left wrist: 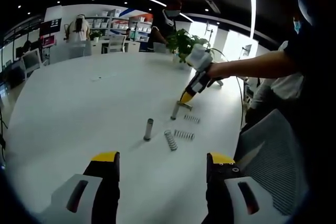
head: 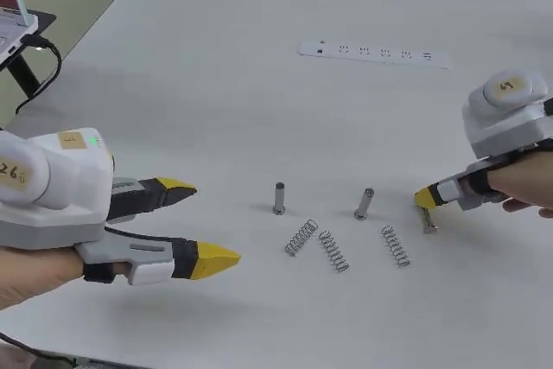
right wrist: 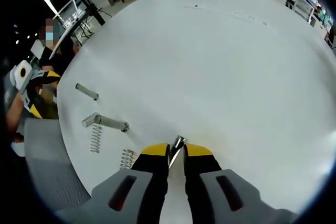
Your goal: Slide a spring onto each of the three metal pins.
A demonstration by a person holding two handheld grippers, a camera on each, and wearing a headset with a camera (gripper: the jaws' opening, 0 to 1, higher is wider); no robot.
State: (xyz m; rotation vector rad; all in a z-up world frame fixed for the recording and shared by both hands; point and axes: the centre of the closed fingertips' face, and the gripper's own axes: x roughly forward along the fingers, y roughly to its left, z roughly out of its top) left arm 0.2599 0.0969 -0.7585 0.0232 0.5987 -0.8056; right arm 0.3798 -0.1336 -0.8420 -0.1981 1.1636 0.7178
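**A:** Where's the third pin (right wrist: 178,142)?

**B:** It's pinched between the pressed-together jaws of the right gripper (right wrist: 177,153), tip down on the worktop (head: 216,84) near its front edge. An upright pin (head: 279,198) and a tilted pin (head: 364,203) are beside it, and the three springs (head: 333,251) lie loose just nearer that edge.

**A:** Which step?

**B:** Probably standing up the last pin, since no spring is on yet. The left gripper (head: 216,223) is spread and empty. Next comes picking up a spring and lining its bore up over a pin top.

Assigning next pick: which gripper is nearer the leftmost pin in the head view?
Left. The left gripper is open, left of the leftmost pin; the right gripper is farther off, past the middle pin, shut on the third pin.
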